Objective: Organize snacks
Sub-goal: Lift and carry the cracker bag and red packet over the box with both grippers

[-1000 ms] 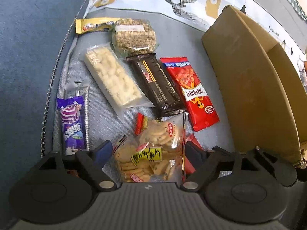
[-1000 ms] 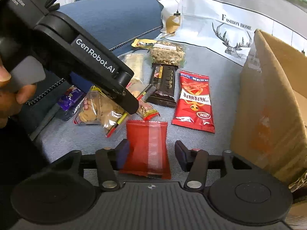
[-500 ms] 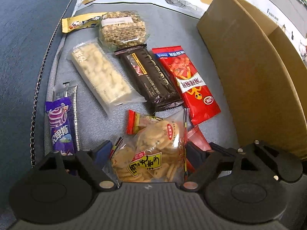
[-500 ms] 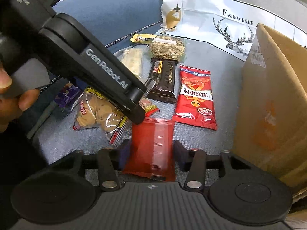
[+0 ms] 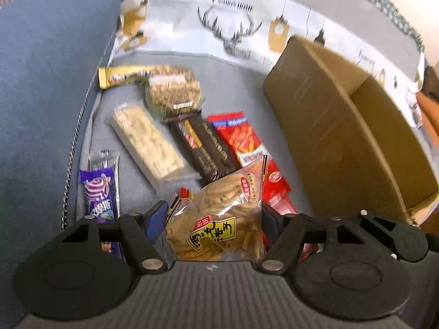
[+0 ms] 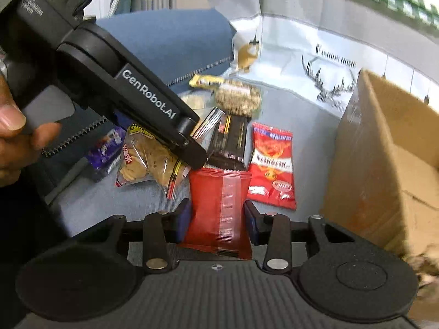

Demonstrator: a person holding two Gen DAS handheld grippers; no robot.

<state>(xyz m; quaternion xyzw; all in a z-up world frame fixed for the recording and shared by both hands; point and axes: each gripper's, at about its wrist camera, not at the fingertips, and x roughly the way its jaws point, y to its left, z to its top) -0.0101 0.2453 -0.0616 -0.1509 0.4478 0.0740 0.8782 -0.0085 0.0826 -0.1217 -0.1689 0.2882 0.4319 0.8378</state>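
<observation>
My left gripper [image 5: 213,219] has a clear bag of round biscuits [image 5: 219,205] between its blue pads; the jaws are closing and the pads press its sides, holding it above the other snacks. The right wrist view shows the same bag [image 6: 145,161] hanging under the left gripper's fingers [image 6: 192,153]. My right gripper [image 6: 216,219] is closing on a red packet [image 6: 219,189] with a clear strip and holds it just above the grey cover. An open cardboard box [image 6: 384,150] stands to the right.
On the grey cover lie a purple packet [image 5: 100,192], a white bar [image 5: 148,142], a dark bar [image 5: 203,145], a long red packet [image 5: 247,142], a grain cake [image 5: 172,87] and a yellow bar [image 5: 123,75]. A blue cushion [image 5: 41,96] borders the left.
Both grippers have narrowed onto their packets and risen a little. The biscuit bag and the red packet now hang off the cover, and both views have tilted up toward the box.
</observation>
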